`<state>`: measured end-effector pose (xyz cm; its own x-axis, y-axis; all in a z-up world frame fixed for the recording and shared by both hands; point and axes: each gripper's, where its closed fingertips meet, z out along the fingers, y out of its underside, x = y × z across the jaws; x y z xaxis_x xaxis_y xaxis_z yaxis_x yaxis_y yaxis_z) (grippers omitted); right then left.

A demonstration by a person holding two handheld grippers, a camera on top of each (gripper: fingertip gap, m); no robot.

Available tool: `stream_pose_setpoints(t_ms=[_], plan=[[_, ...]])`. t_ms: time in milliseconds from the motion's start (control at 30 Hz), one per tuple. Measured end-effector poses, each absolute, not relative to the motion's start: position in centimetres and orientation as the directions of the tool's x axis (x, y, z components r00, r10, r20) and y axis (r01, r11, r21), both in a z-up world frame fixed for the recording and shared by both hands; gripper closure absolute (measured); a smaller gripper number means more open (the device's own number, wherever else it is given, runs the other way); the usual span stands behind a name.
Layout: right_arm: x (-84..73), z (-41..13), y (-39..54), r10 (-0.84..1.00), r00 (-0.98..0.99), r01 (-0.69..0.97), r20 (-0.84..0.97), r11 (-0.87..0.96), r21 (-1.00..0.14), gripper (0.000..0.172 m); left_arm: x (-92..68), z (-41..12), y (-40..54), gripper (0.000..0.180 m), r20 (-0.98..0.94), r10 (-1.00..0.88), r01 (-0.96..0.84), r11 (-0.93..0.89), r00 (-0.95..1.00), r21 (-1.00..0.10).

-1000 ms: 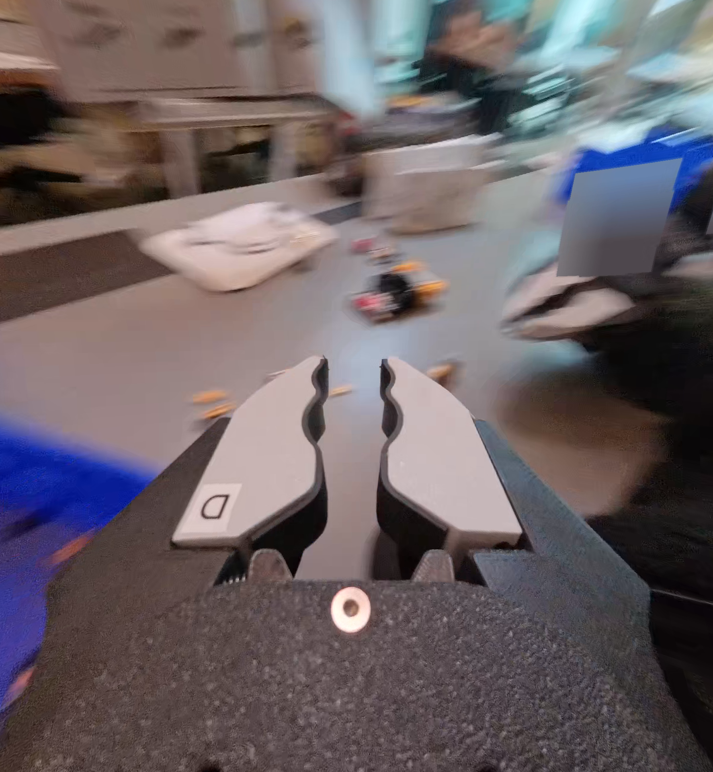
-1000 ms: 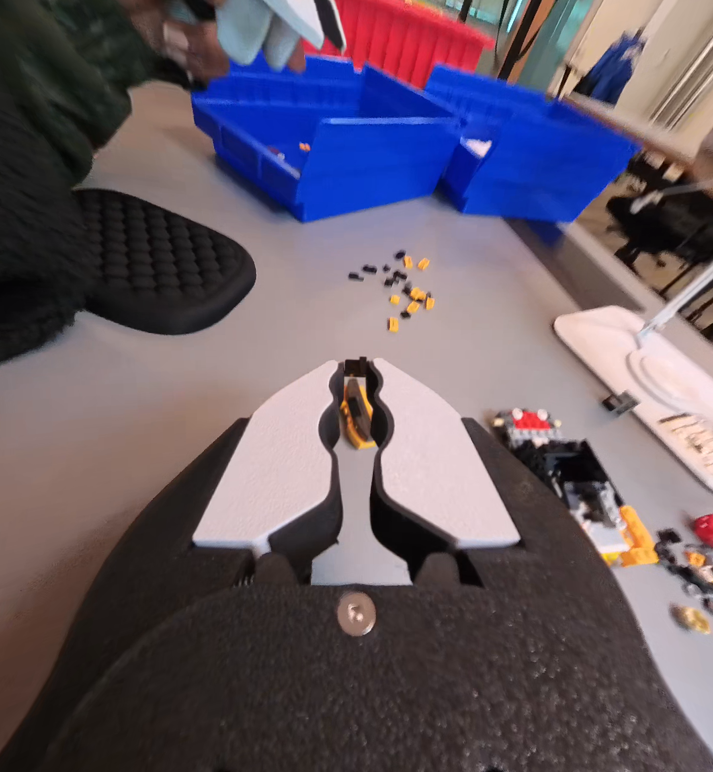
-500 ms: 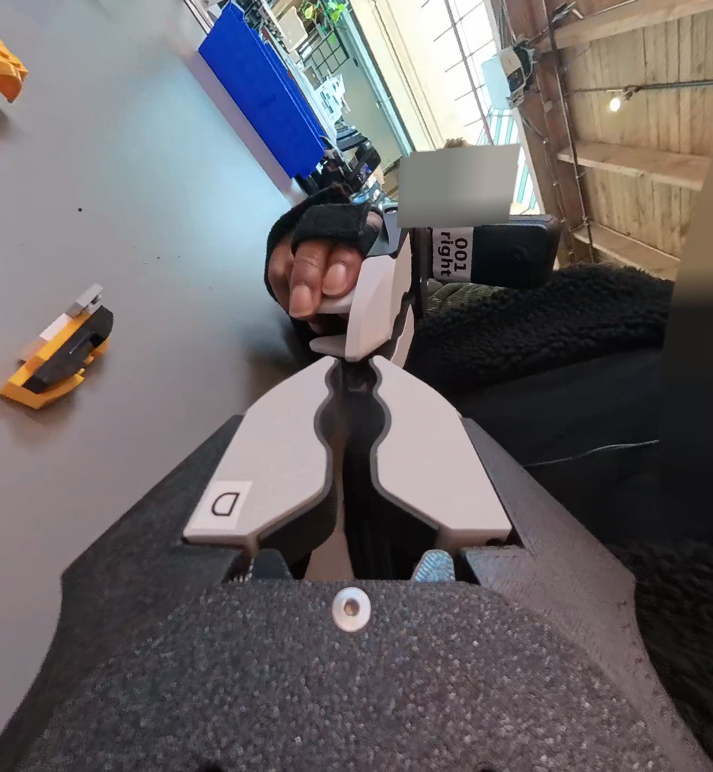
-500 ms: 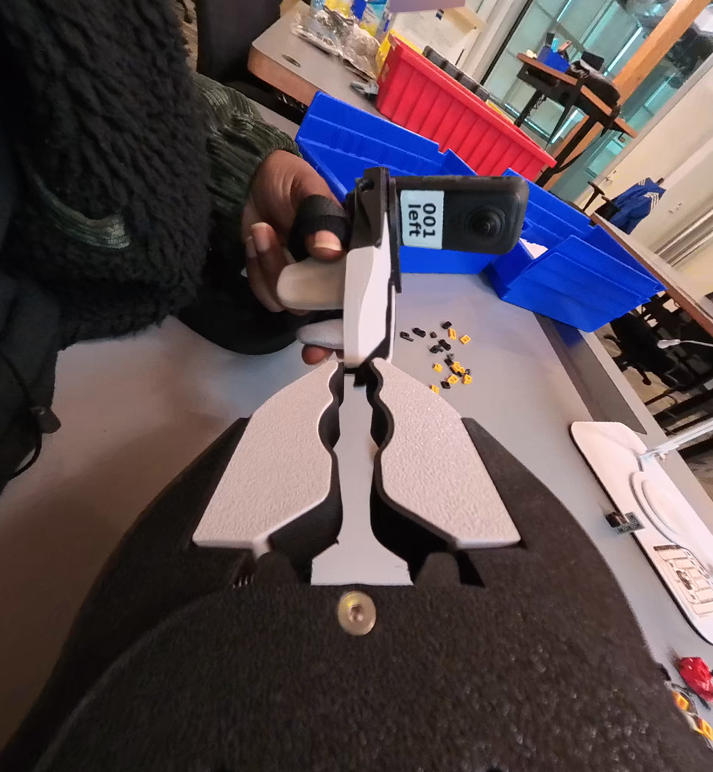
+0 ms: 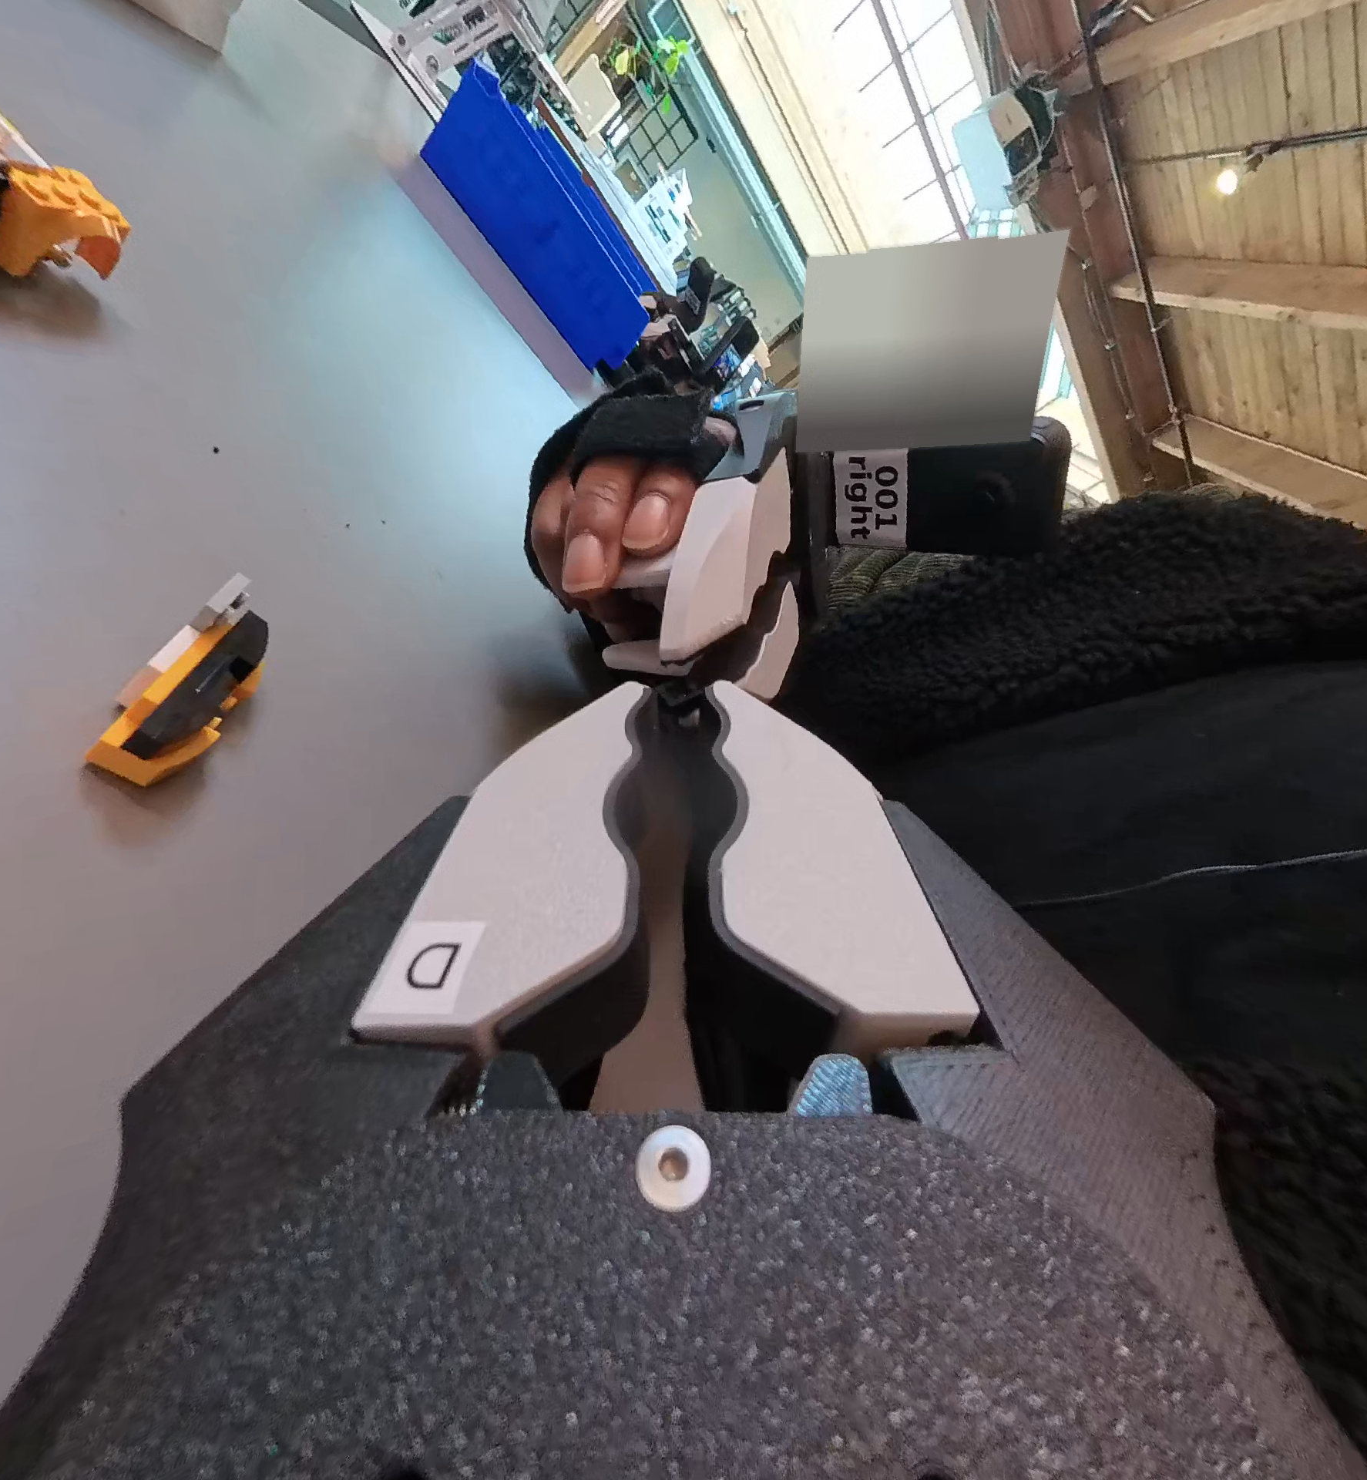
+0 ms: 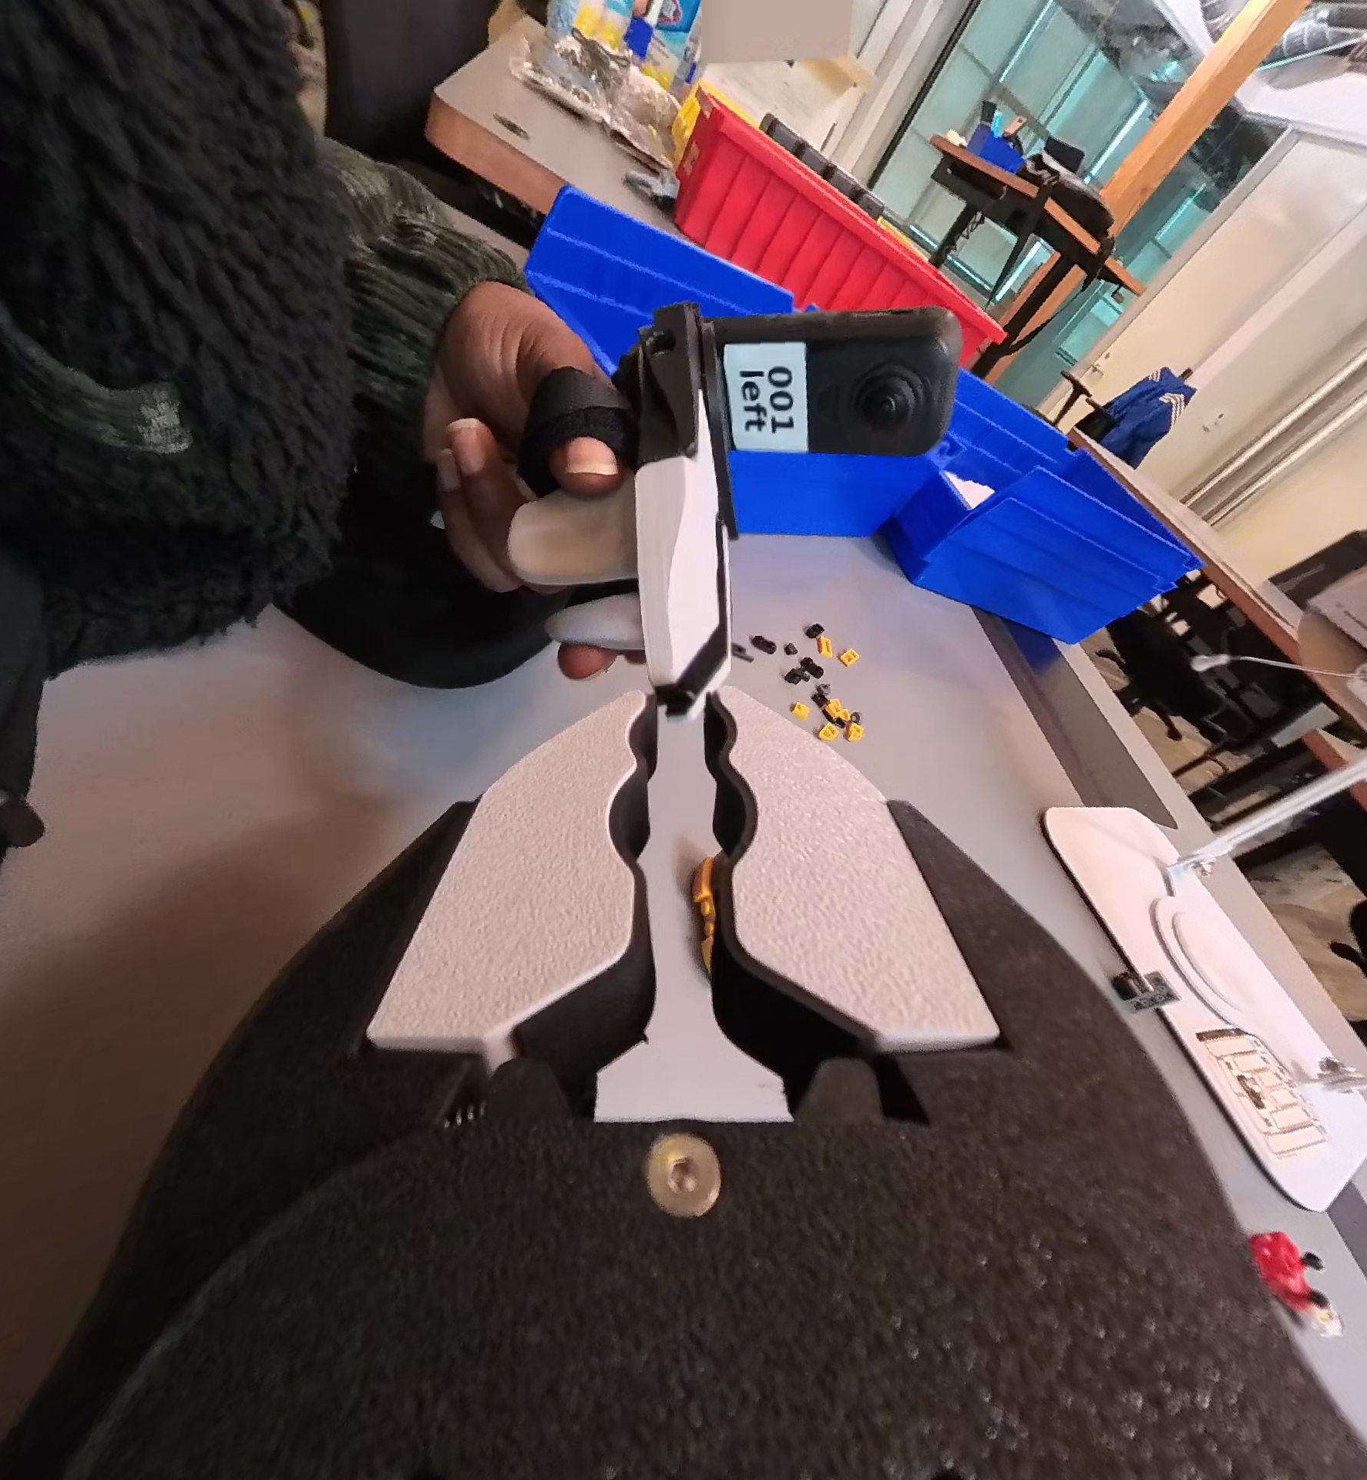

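Left gripper (image 5: 676, 705), jaws nearly shut: a small black piece (image 5: 676, 714) is pinched at the very fingertips. Right gripper (image 6: 679, 709), met tip to tip and crosswise with the left, is narrowed to the same degree. Its tips flank the same piece and appear pressed on it.

Each gripper is carried by a hand (image 5: 608, 520) in a dark fleece sleeve (image 5: 1064, 641). On the bench (image 5: 304, 400) a yellow-and-black block (image 5: 184, 697) lies well apart to the left, and an orange part (image 5: 48, 216) is cut off at the frame corner. Loose bits (image 6: 824, 689) are scattered just beyond the tips. Blue bins (image 6: 1024, 552) and a red bin (image 6: 808, 216) stand toward the far edge, a white board (image 6: 1193, 1001) at the right edge.

The piece's shape is hidden by the fingertips. A blurred yellow thing (image 6: 703, 905) in the right jaw gap cannot be made out.
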<state>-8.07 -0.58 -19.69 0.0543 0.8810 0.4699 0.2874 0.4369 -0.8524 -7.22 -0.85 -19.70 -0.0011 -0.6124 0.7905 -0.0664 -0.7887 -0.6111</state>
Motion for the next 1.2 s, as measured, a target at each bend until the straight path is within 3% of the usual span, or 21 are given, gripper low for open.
stream_pose_setpoints(t_ms=[200,333,400,467,633,733,1000,1100,1200], plan=[[-7.4,-18.9,1.1,0.912,0.116,0.251,0.394,0.357,-0.900,0.161,-8.8,-18.7,0.5,0.171,0.657,-0.741,-0.019,-0.665,0.135,-0.747],[-6.7,-19.6,3.4,0.916,0.188,0.297,0.354,0.291,-0.909,0.160,-13.1,-15.6,2.7,0.171,0.427,-0.825,0.047,-0.443,0.371,-0.895],[-6.3,-20.7,4.4,0.917,0.206,0.350,0.340,0.256,-0.901,0.157,-18.2,-14.7,4.7,0.171,0.235,-0.761,-0.019,-0.309,0.605,-0.951],[-6.1,-22.0,5.3,0.921,0.222,0.407,0.320,0.211,-0.889,0.154,-25.1,-14.2,6.7,0.171,0.045,-0.574,-0.114,-0.238,0.818,-0.964],[-5.8,-24.5,6.4,0.945,0.232,0.495,0.229,0.088,-0.865,0.145,-38.1,-17.3,6.0,0.171,-0.020,-0.232,-0.133,-0.482,0.973,-0.866],[-5.8,-25.2,6.5,0.954,0.231,0.512,0.191,0.048,-0.858,0.141,-40.8,-19.9,5.8,0.157,0.030,-0.169,-0.073,-0.570,0.985,-0.818],[-5.7,-25.5,6.6,0.954,0.235,0.520,0.184,0.037,-0.853,0.141,-40.5,-22.2,5.3,0.117,-0.016,-0.246,-0.174,-0.639,0.969,-0.750],[-5.6,-25.5,6.6,0.955,0.231,0.523,0.187,0.040,-0.851,0.141,-39.1,-23.1,3.6,0.118,-0.059,-0.380,-0.313,-0.652,0.923,-0.690],[-5.5,-25.7,6.4,0.956,0.221,0.535,0.194,0.047,-0.843,0.141,-38.0,-25.4,1.3,0.117,-0.104,-0.526,-0.490,-0.679,0.844,-0.546]])
